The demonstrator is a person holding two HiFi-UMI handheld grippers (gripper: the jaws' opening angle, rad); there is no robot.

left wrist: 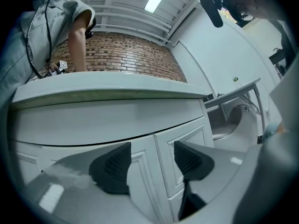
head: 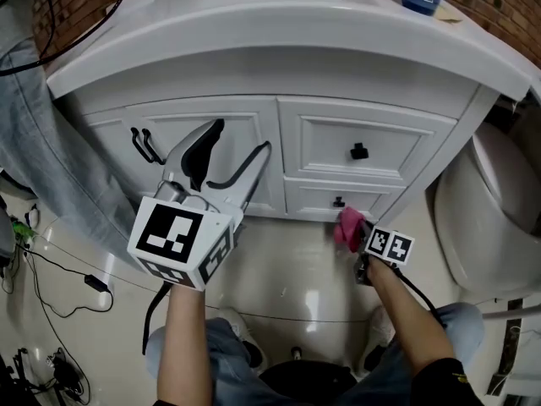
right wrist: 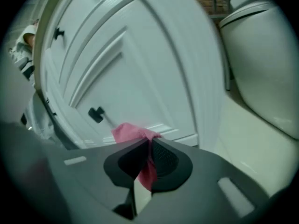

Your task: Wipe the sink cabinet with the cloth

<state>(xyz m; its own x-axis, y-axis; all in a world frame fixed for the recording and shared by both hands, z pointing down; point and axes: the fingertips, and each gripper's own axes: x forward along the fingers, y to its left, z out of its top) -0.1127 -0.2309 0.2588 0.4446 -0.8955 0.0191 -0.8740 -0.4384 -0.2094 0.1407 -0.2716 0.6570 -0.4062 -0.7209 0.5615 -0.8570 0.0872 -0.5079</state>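
Cloth (right wrist: 133, 133) clamped in right tool (right wrist: 149, 144), at sink cabinet (right wrist: 154, 41) btm drawer (right wrist: 124, 99).

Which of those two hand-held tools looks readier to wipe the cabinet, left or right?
The right. The right gripper is shut on the pink cloth, close to the lower drawer. The left gripper is open and empty, facing the cabinet door.

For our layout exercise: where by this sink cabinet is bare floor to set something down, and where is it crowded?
Bare tiled floor lies in front of the sink cabinet, between the left hand-held gripper and the pink cloth in the right hand-held gripper. Crowded: cables on the floor at left; only a narrow gap beside the toilet.
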